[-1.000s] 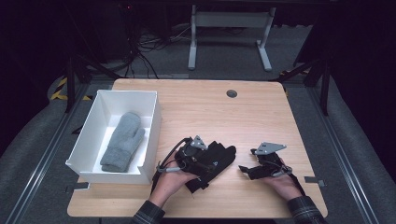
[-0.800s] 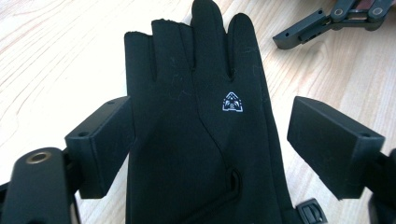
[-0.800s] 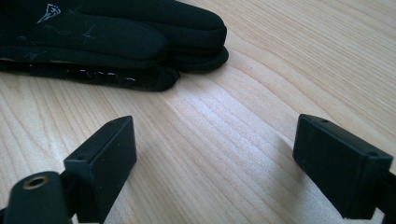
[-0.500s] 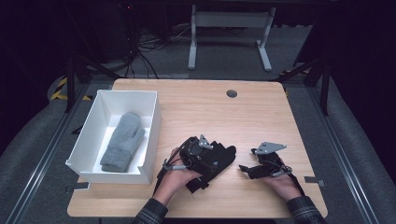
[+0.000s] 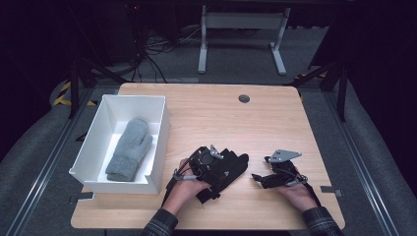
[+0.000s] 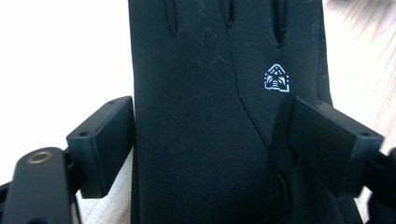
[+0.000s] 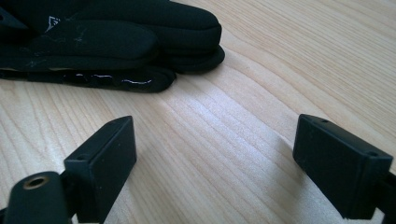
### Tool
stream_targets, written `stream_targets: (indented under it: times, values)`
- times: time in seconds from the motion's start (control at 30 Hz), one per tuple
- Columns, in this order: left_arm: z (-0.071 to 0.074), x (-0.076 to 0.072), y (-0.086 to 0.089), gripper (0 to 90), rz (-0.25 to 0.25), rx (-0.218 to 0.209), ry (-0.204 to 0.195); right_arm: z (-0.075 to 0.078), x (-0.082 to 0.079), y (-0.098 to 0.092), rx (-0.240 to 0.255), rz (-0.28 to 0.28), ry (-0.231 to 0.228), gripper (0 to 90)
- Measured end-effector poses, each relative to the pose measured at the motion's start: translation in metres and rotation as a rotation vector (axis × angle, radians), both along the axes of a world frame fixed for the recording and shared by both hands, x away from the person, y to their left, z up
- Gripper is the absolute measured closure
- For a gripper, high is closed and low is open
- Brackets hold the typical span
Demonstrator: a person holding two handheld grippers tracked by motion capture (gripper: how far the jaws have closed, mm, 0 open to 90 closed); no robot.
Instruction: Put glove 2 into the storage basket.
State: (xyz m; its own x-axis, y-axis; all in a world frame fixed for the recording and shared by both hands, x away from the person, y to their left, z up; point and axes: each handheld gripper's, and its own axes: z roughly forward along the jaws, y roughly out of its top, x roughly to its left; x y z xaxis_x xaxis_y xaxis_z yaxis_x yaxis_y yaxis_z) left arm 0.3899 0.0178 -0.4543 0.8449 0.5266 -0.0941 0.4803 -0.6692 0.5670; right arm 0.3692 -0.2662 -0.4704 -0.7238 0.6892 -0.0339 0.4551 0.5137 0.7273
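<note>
A black glove (image 5: 235, 165) with a small white logo lies flat on the wooden table (image 5: 206, 118), front centre. My left gripper (image 5: 218, 167) is lowered over it. In the left gripper view the glove (image 6: 205, 93) runs between the wide jaws of that gripper (image 6: 208, 107); the jaws have just been closing a little and stand open, the right one over the glove's side. My right gripper (image 5: 262, 168) rests open on bare wood to the glove's right. In the right gripper view, nothing lies between the right gripper's (image 7: 217, 126) jaws, and the glove (image 7: 116, 32) shows in stacked layers beyond.
A white box (image 5: 160, 132) stands at the table's left with a grey mitten (image 5: 129, 147) lying in it. A round cable hole (image 5: 244, 98) sits near the far edge. Bare wood stretches behind and to the right of the gripper hands.
My left gripper has sunk a little onto the black glove. The right gripper, the box and the mitten have stayed in place.
</note>
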Motion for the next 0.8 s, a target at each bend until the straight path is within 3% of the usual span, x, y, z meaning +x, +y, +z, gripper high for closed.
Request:
stream_targets:
  times: [0.17,0.23,0.4,0.5,0.8]
  values:
    - [0.001,-0.002,0.001,30.6,-0.032,-0.008,0.009,0.0,0.0,0.0,0.0,-0.002,0.0,13.8]
    - [0.003,-0.003,0.0,40.9,-0.045,-0.014,0.017,0.0,0.0,0.0,0.0,-0.003,0.0,13.8]
    - [0.006,-0.002,0.001,65.9,-0.049,-0.032,0.078,0.0,0.0,0.0,0.0,-0.003,0.0,13.8]
    - [0.008,-0.003,0.0,70.1,-0.04,-0.028,0.077,0.0,0.0,0.0,-0.001,-0.004,0.0,13.8]
    - [0.026,-0.006,0.007,71.7,-0.017,-0.091,0.122,0.0,0.0,0.0,0.005,-0.005,0.001,14.3]
